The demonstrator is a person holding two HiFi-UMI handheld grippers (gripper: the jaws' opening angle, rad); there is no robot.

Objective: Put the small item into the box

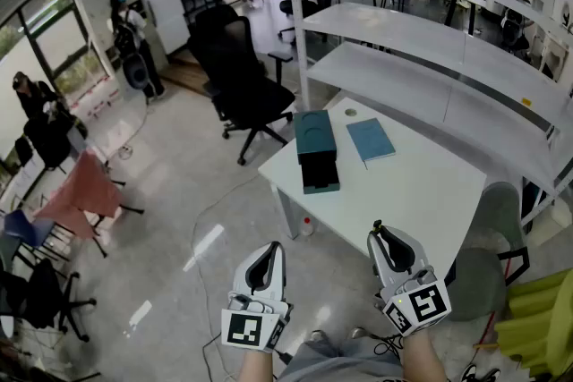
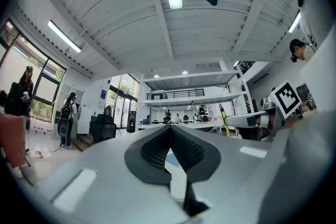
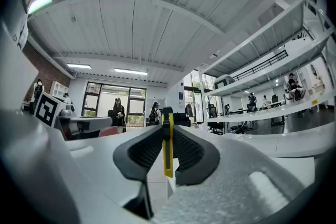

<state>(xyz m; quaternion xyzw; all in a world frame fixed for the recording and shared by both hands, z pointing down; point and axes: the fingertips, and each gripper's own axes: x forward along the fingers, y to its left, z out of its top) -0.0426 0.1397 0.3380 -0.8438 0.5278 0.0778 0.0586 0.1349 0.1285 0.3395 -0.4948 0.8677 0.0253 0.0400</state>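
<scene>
A tall white shelving rack [image 1: 421, 58] runs along the far side of the room's right half, its lower shelves hanging over the back of the white desk [image 1: 421, 192]; a black office chair [image 1: 242, 85] stands on the grey floor just off the desk's far left corner, and a grey chair [image 1: 488, 237] sits tight against the desk's near right edge; off to the left a reddish cloth [image 1: 85, 188] is draped over a frame, with people standing near the windows beyond it.

On the desk's far left part lies the dark teal box [image 1: 316, 143], long side pointing away, a darker lower part jutting from its near end; just beside it to the right, not touching, lies a flat blue booklet [image 1: 370, 140]; a small round thing [image 1: 350, 112] sits behind them, too small to name.

Both grippers are held low on the near side, well apart from the box; the left gripper [image 1: 271, 250] [image 2: 169, 131] hangs over the floor, its fingers closed tip to tip on nothing; the right gripper [image 1: 380, 233] [image 3: 167, 128] is at the desk's near edge, its fingers clamped on a slim yellow utility knife [image 3: 167, 144], which stands upright between the pads, black end poking above them.
</scene>
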